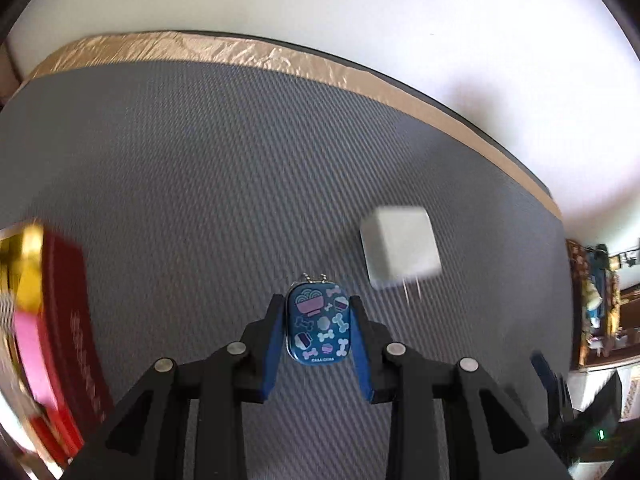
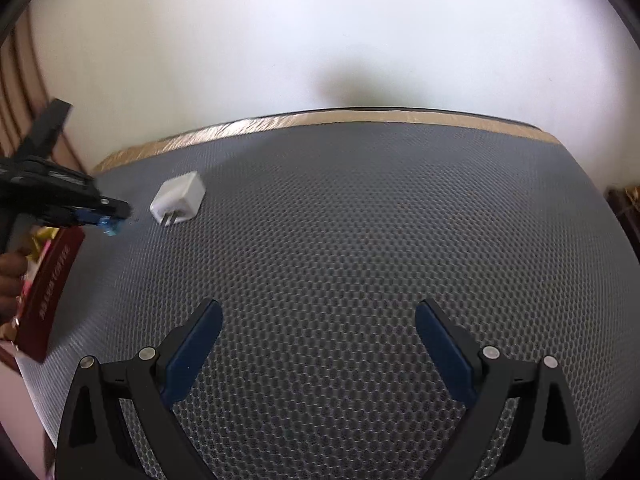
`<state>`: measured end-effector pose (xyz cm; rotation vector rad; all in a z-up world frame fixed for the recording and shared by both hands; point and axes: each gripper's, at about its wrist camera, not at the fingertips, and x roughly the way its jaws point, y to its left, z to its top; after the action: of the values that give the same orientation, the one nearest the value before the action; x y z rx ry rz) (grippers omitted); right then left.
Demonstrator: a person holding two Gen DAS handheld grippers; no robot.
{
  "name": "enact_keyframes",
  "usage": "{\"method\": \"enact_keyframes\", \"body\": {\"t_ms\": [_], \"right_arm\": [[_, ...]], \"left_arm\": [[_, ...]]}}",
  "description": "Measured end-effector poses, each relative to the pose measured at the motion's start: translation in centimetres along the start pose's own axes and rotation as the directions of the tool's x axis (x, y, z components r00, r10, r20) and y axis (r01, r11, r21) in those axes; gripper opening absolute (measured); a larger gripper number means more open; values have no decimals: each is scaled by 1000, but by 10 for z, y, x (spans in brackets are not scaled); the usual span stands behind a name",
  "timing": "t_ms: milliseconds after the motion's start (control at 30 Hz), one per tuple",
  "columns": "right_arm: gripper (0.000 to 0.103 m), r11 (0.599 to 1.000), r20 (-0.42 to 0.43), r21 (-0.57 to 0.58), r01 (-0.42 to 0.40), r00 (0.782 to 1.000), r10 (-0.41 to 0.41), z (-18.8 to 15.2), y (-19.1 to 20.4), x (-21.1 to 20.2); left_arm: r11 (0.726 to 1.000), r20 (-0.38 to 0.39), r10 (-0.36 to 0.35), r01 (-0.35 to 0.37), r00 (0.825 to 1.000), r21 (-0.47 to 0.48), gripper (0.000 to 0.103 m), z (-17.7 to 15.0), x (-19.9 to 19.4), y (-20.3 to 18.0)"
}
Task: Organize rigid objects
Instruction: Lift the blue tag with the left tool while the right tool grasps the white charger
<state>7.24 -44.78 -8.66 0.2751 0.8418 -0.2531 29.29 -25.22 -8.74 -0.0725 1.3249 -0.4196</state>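
Observation:
My left gripper (image 1: 318,300) is shut on a small blue keychain tag (image 1: 319,322) printed with bones and bowls, held above the grey mat (image 1: 200,180). A white plug charger (image 1: 400,252) lies on the mat just right of it, prongs toward me. In the right wrist view the left gripper (image 2: 116,222) with the blue tag (image 2: 110,230) is at the far left, beside the charger (image 2: 180,198). My right gripper (image 2: 318,308) is open and empty above the mat (image 2: 340,220).
A red box (image 1: 76,332) with gold and pink contents sits at the mat's left edge; it also shows in the right wrist view (image 2: 50,292). A tan taped border (image 1: 280,58) runs along the mat's far edge by a white wall. Shelving (image 1: 596,304) stands at right.

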Motion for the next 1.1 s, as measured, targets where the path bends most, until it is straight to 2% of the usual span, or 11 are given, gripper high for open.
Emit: {"method": "enact_keyframes", "body": {"t_ms": [133,267,433,533,900,933,1000,1033,1100], "right_arm": [[96,995,-9,-10,-95,995,95,14,27,5],[96,987,4,-89,-137,990,138,35,66,11],[98,978,1,-154,-138,990,140,64,107,38],[98,979,-19,-140,-146,989,145,75,113,57],[97,988,-80,-141,-63,995,52,91,127,115],[93,987,-81,-146,-60,996,48,92,128,118],[47,982,-119,-177,-63,992,42,90,134,128],[46,979,-111,-197,-51,993,29,88,136,127],[46,972,-111,-222,-80,992,56,86,139,124]], "left_arm": [[999,9,-42,42,999,-32,31,-26,-22,12],[996,45,-62,65,997,-61,31,-44,-56,24],[992,85,-71,79,994,-99,31,-66,-97,46],[991,103,-59,71,993,-117,31,-71,-112,63],[986,180,24,6,983,-168,31,-101,-170,111],[983,183,31,3,983,-182,31,-104,-173,116],[979,183,30,7,983,-202,31,-110,-176,120],[978,183,33,6,983,-209,31,-114,-178,121],[975,188,47,-4,981,-224,31,-119,-183,128]]}}
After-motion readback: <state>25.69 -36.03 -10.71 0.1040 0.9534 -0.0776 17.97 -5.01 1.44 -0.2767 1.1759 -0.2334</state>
